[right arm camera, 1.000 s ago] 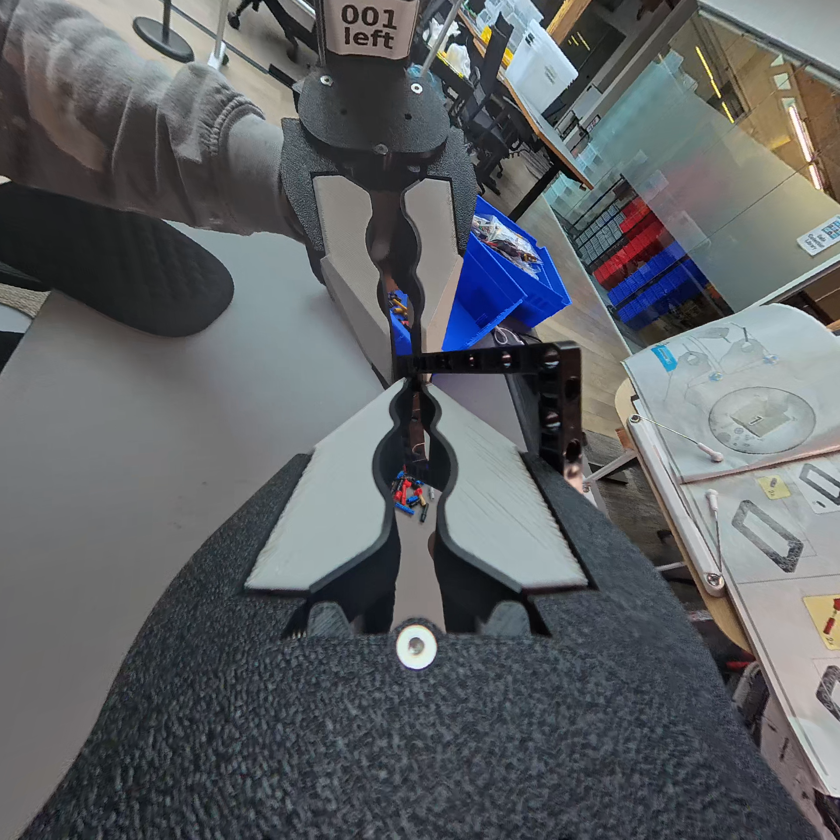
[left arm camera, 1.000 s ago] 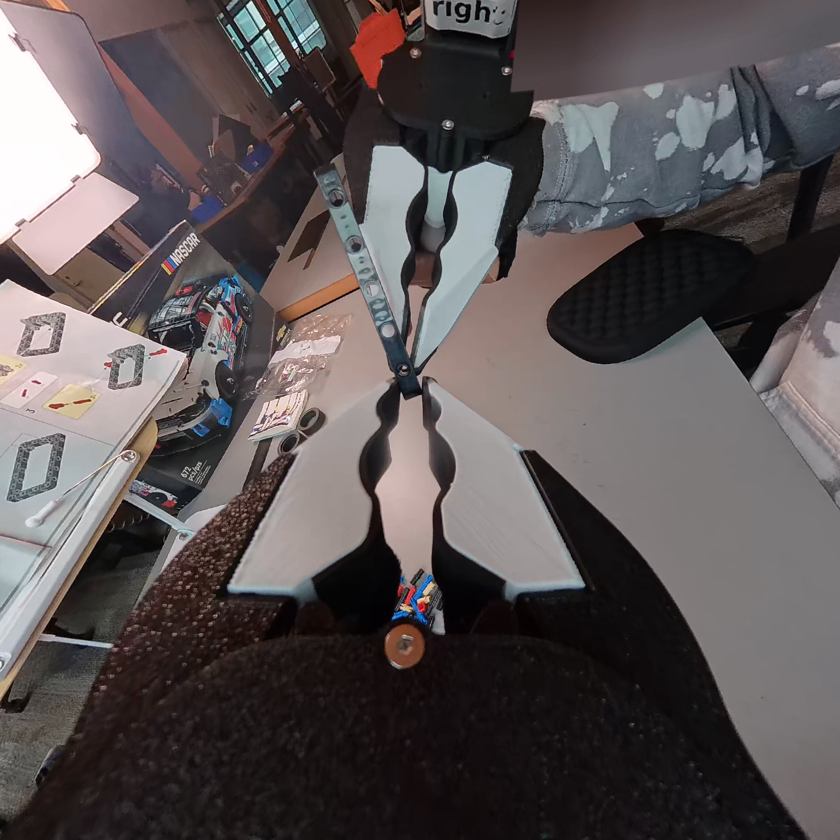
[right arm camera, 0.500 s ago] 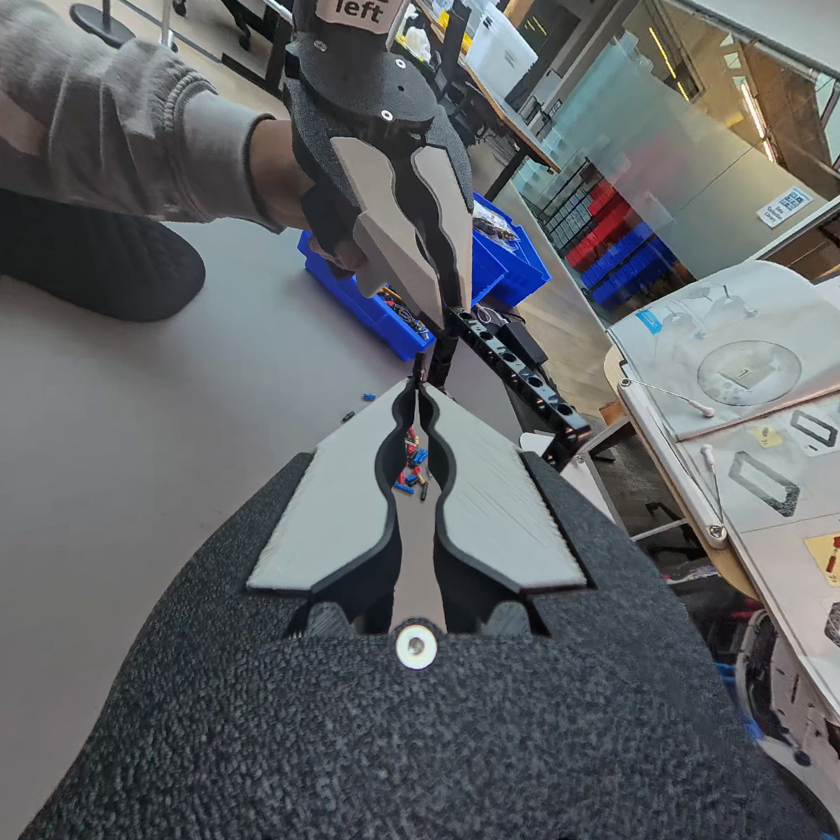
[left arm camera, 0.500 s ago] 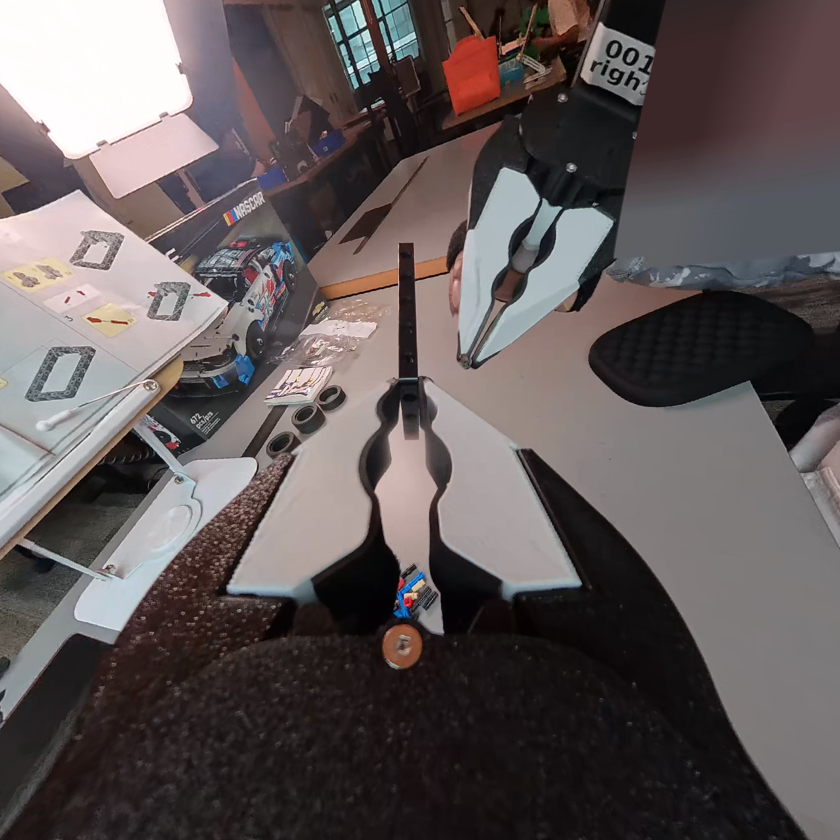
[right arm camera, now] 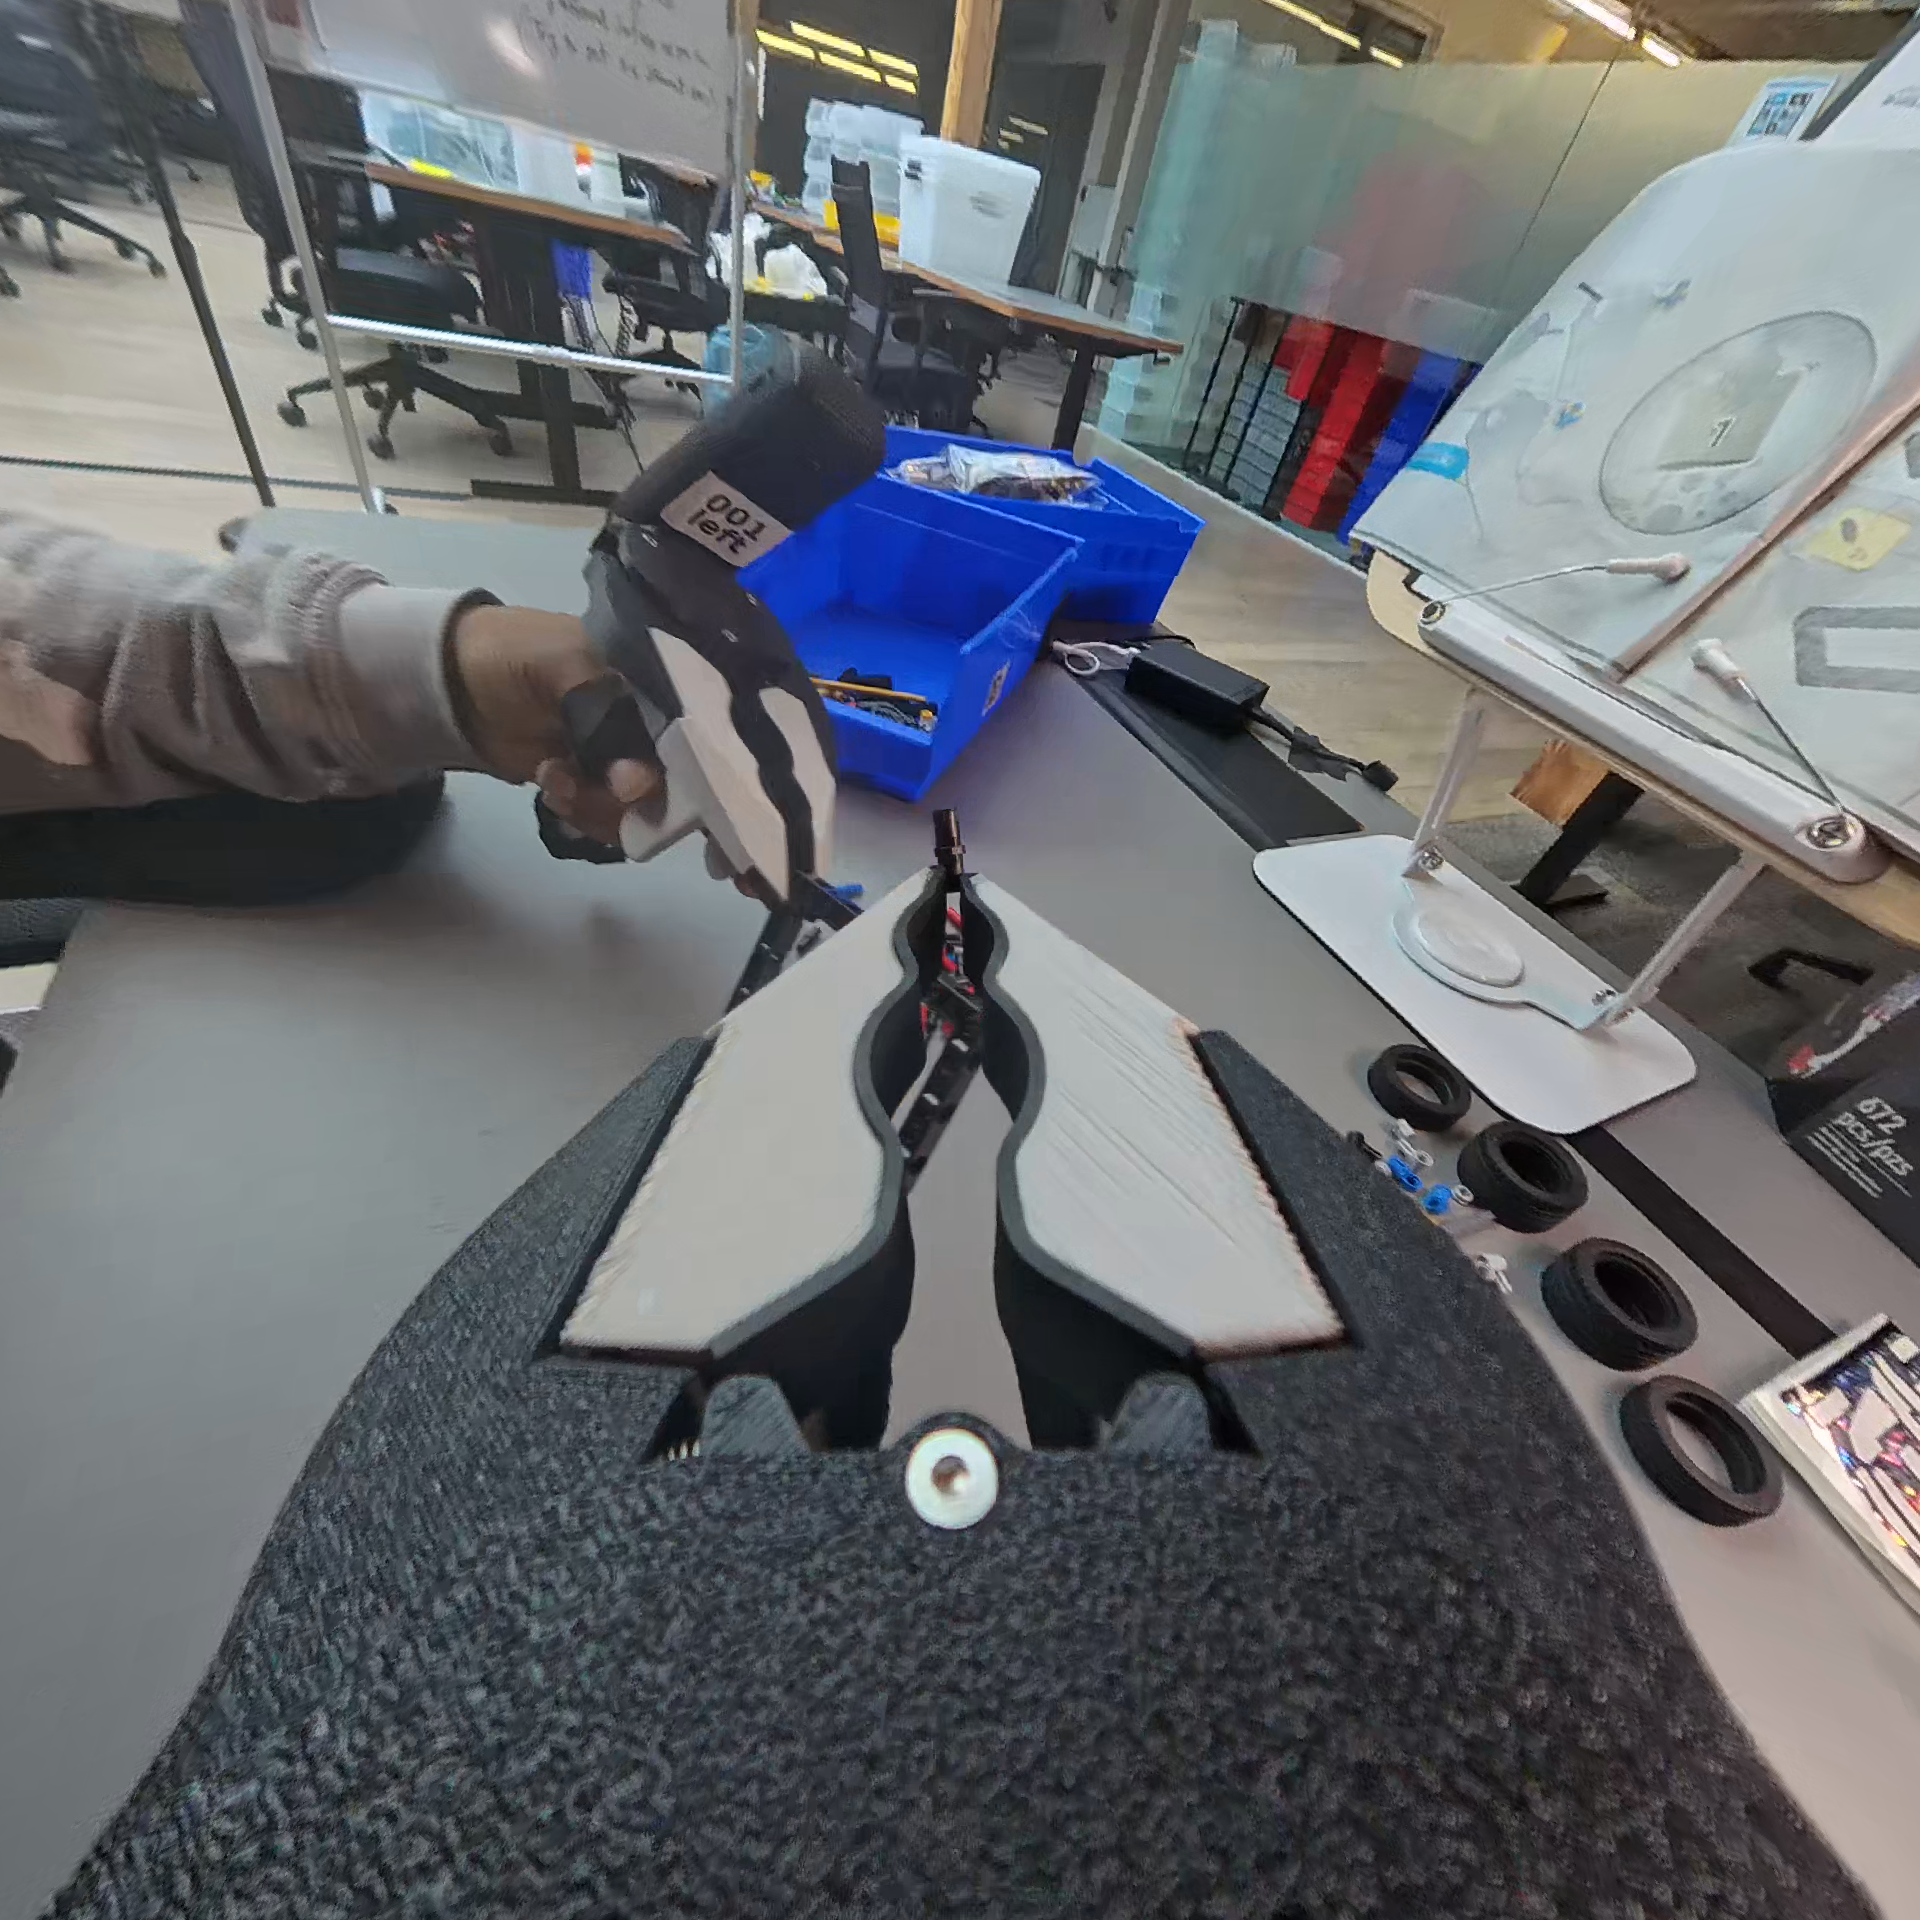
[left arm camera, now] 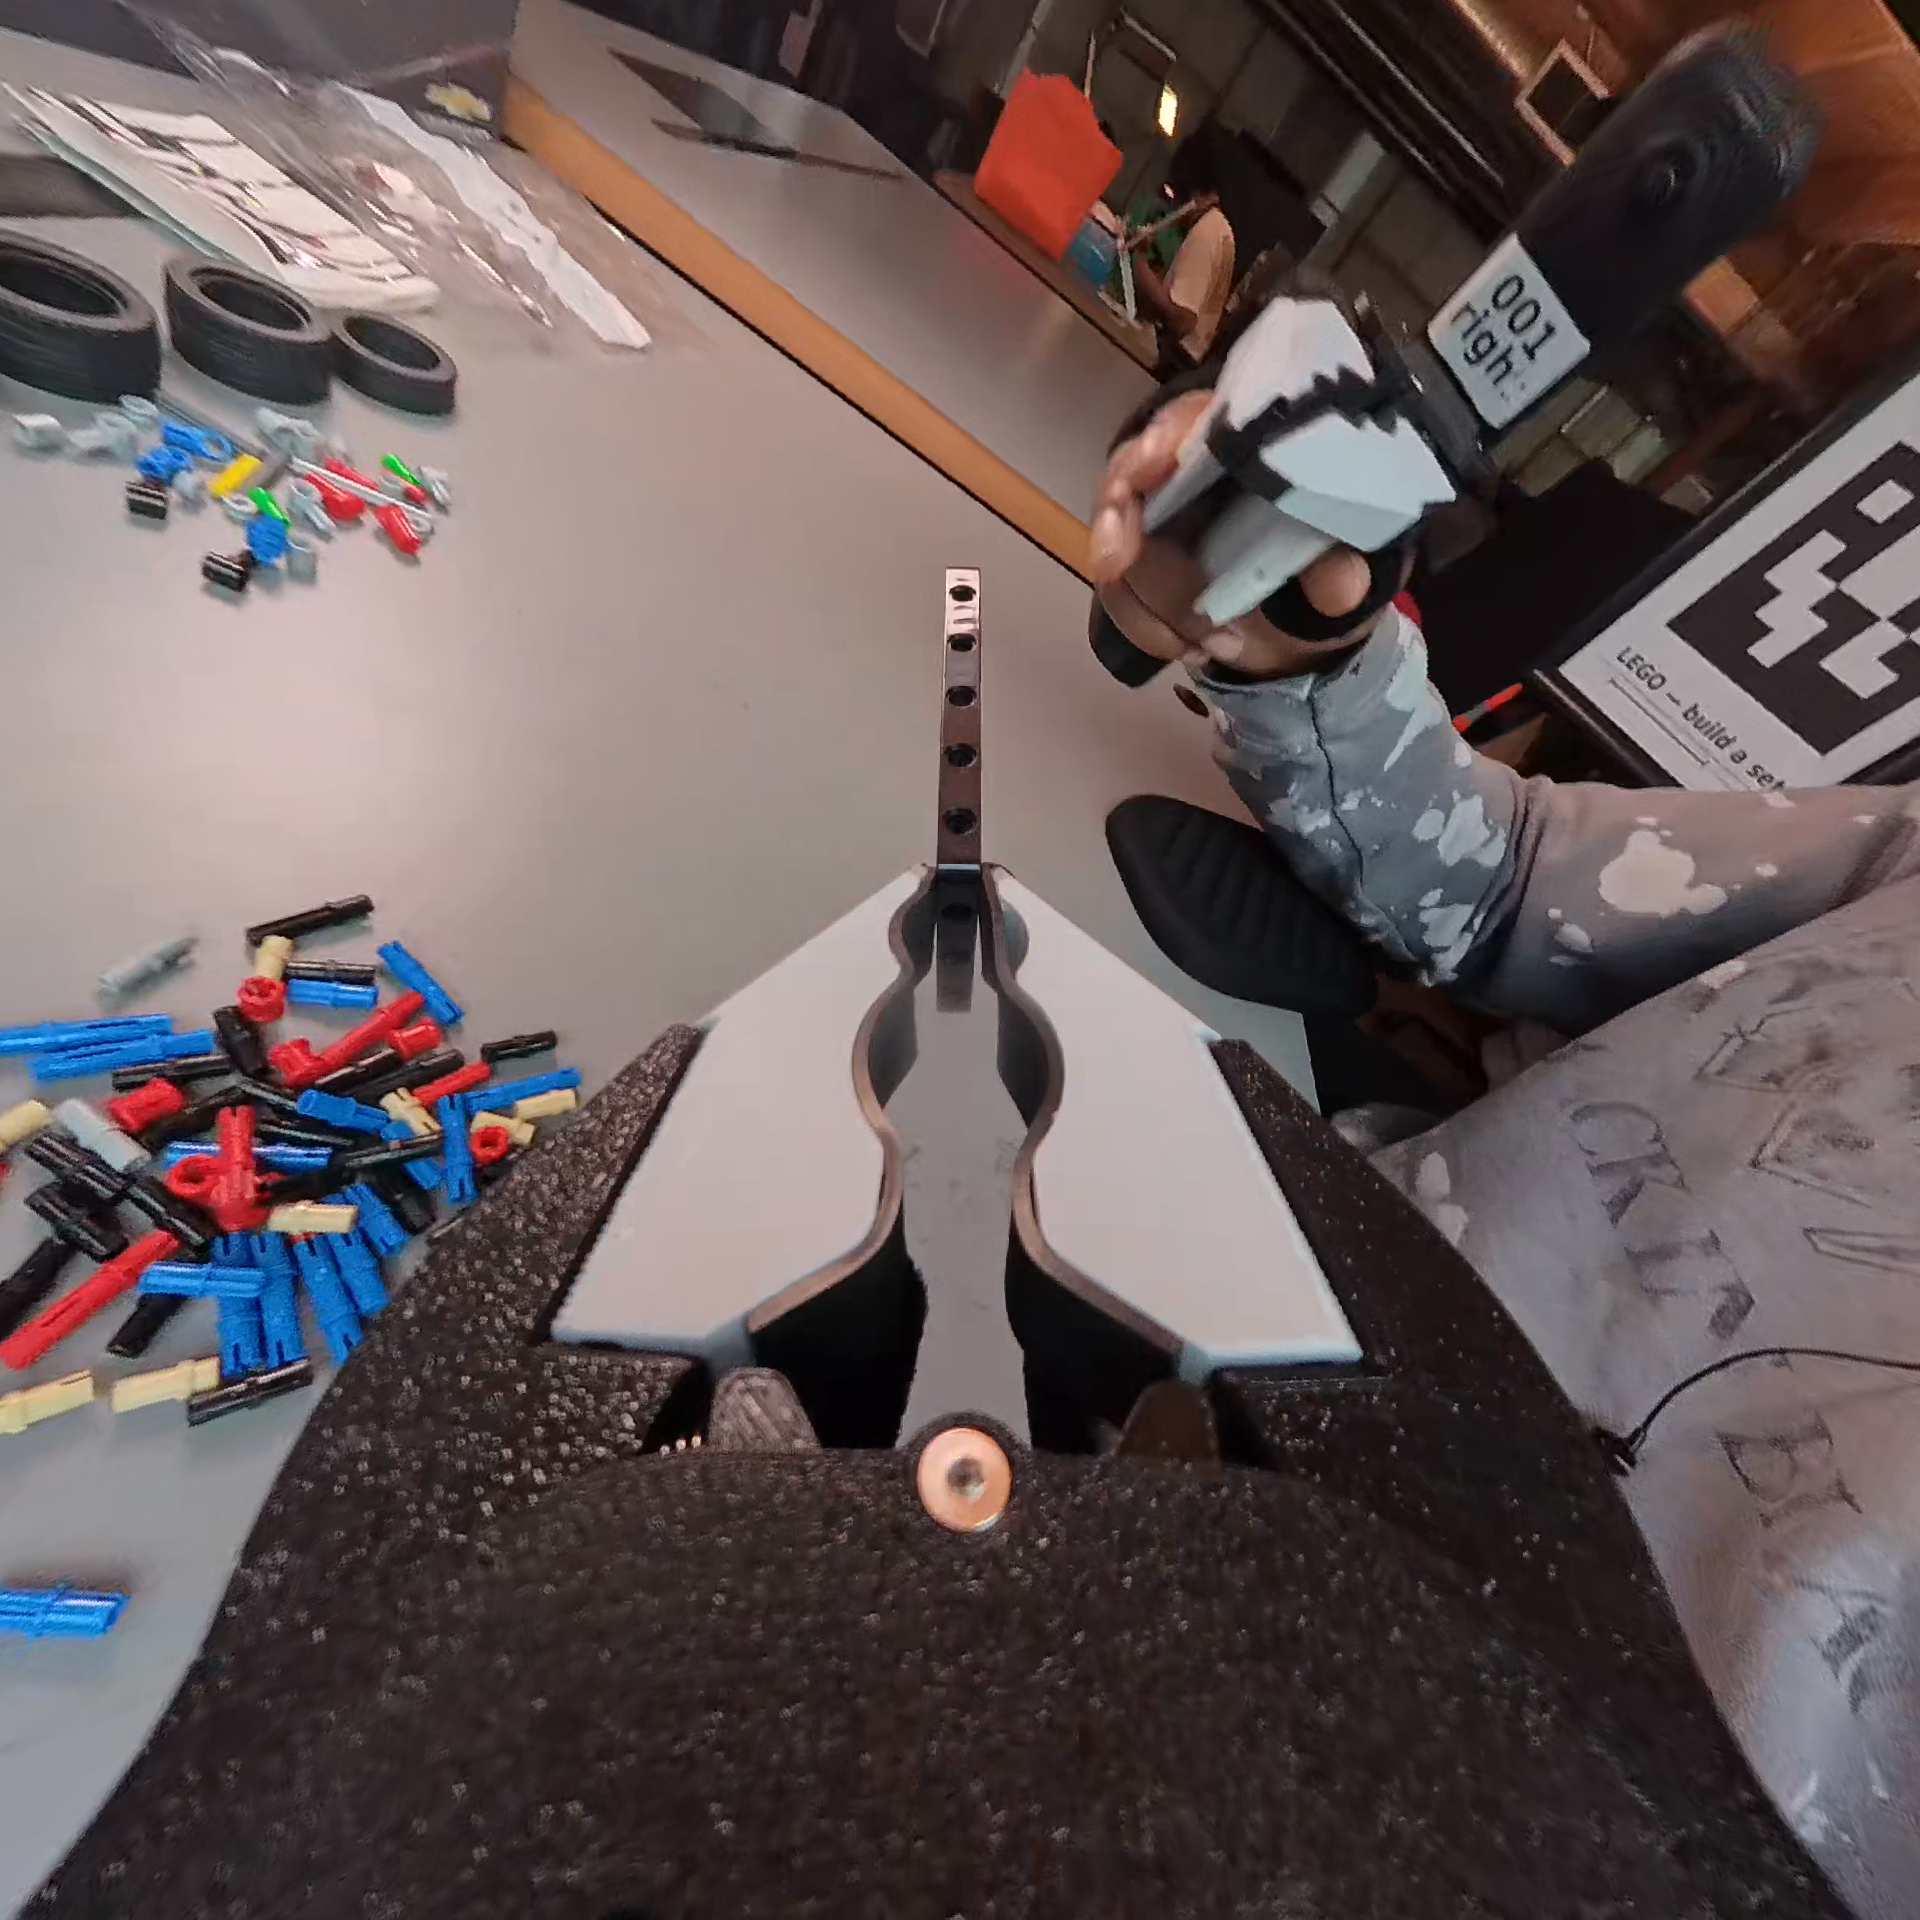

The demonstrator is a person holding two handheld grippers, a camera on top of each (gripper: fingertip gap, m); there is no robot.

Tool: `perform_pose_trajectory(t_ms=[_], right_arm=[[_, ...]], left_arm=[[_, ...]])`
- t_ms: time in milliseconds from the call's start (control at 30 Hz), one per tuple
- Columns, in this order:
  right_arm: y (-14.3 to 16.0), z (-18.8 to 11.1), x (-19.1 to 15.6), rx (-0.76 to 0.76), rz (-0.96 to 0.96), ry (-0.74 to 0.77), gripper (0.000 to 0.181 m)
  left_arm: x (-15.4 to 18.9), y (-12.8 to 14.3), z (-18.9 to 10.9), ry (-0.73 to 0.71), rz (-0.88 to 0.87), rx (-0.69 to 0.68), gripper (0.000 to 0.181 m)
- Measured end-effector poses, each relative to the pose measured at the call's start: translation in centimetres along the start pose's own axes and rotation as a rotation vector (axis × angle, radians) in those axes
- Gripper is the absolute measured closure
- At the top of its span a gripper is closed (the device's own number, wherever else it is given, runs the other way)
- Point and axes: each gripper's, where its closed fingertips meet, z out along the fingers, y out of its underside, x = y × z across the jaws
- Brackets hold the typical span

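Left gripper [left arm camera: 958, 878] clamped on one end of a black holed beam [left arm camera: 961, 717]; the beam sticks straight out past the fingertips, above the grey counter [left arm camera: 582, 665]. Right gripper [right arm camera: 951, 883] pinches a small black pin [right arm camera: 947, 836], tip protruding, near the left gripper.

On the table [left arm camera: 644, 665], the left gripper [left arm camera: 958, 883] clamps the near end of a beam [left arm camera: 960, 717] that points to twelve o'clock. A heap of pins [left arm camera: 260, 1132] lies at nine o'clock, smaller parts [left arm camera: 270, 488] at ten with tyres [left arm camera: 239, 332] behind them. The right gripper [left arm camera: 1226, 582] hangs at one o'clock, nipping a peg [right arm camera: 948, 842]. In its view, bins [right arm camera: 935, 613] sit at twelve and a stand [right arm camera: 1475, 977] at two.
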Motion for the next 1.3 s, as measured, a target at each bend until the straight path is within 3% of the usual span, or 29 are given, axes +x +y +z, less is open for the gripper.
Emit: perform_pose_trajectory(t_ms=[133, 267, 400, 500, 600, 767, 833, 967, 1033, 1067, 1133, 1200, 1300], right_arm=[[3.9, 3.6, 2.7, -0.187, 0.030, -0.041, 0.179], [7.9, 9.2, 2.2, -0.340, 0.125, -0.191, 0.178], [11.0, 13.9, 0.1, -0.415, 0.222, -0.289, 0.177], [10.8, 14.9, 0.6, -0.356, 0.281, -0.276, 0.161], [7.3, 13.4, 2.5, -0.172, 0.376, -0.259, 0.151], [-0.6, 6.8, 4.6, 0.235, 0.590, -0.351, 0.153], [-2.0, 4.6, 3.7, 0.297, 0.598, -0.398, 0.151], [-2.4, 3.9, 0.6, 0.279, 0.509, -0.384, 0.141], [-2.6, 4.1, 0.1, 0.282, 0.486, -0.349, 0.151], [-2.7, 4.2, -0.1, 0.268, 0.483, -0.342, 0.168], [-2.9, 3.5, -0.5, 0.219, 0.389, -0.341, 0.174], [-2.7, 2.1, 0.2, 0.123, 0.226, -0.254, 0.174], [0.6, -1.0, 4.3, -0.197, -0.134, 0.061, 0.174]], left_arm=[[0.8, -0.6, -1.0, 0.048, 0.023, 0.026, 0.174], [1.1, -3.1, -3.7, 0.057, 0.035, 0.148, 0.174], [0.4, -3.8, -5.2, 0.043, 0.015, 0.208, 0.174], [-0.2, -4.1, -5.8, 0.037, -0.007, 0.246, 0.175], [-0.7, -4.5, -6.2, 0.036, -0.028, 0.282, 0.175], [-0.5, -5.8, -6.9, 0.098, -0.083, 0.396, 0.174], [-0.1, -6.3, -7.1, 0.128, -0.088, 0.442, 0.174], [0.9, -6.4, -6.4, 0.154, -0.046, 0.463, 0.175], [1.5, -5.9, -5.4, 0.166, -0.012, 0.422, 0.174], [1.7, -5.6, -5.0, 0.170, -0.001, 0.404, 0.174], [1.4, -5.2, -4.5, 0.140, 0.004, 0.376, 0.172], [0.8, -5.1, -4.7, 0.081, 0.026, 0.375, 0.167], [-0.7, -5.4, -6.0, -0.047, 0.069, 0.373, 0.158]])
